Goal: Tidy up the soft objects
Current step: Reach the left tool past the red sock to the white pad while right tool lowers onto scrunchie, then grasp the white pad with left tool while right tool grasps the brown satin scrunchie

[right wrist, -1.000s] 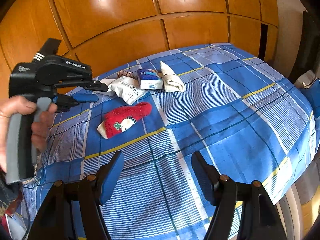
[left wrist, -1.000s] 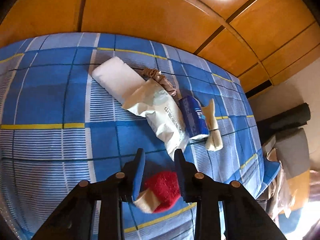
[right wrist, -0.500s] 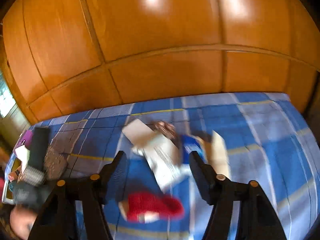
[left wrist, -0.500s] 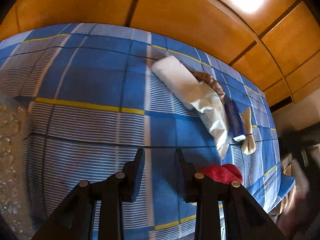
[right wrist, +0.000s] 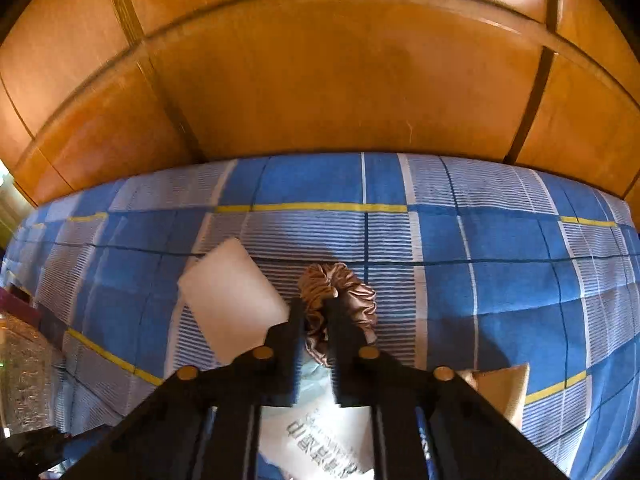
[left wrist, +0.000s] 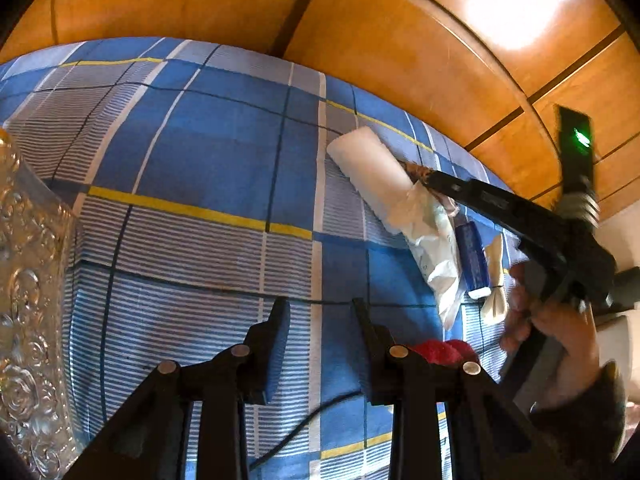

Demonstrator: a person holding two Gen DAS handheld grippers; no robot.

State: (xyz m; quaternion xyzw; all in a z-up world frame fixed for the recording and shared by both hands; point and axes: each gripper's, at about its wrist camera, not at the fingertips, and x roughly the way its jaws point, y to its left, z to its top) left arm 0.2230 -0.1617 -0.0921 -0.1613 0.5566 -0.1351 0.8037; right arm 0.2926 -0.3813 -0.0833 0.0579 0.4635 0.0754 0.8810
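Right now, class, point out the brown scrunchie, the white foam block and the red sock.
brown scrunchie (right wrist: 352, 288), right wrist view, on its ruffled upper right loop.
white foam block (right wrist: 230, 300), right wrist view, on the middle of its flat top face.
red sock (left wrist: 444, 351), left wrist view, on its fuzzy visible top.

Right gripper (right wrist: 317, 308) tilted down, jaws pinched on scrunchie (right wrist: 340, 292), right hand (left wrist: 552, 324) wrapped round its handle, dark sleeve at wrist, left gripper (left wrist: 320, 312) tilted down, jaws narrowly apart, nothing between
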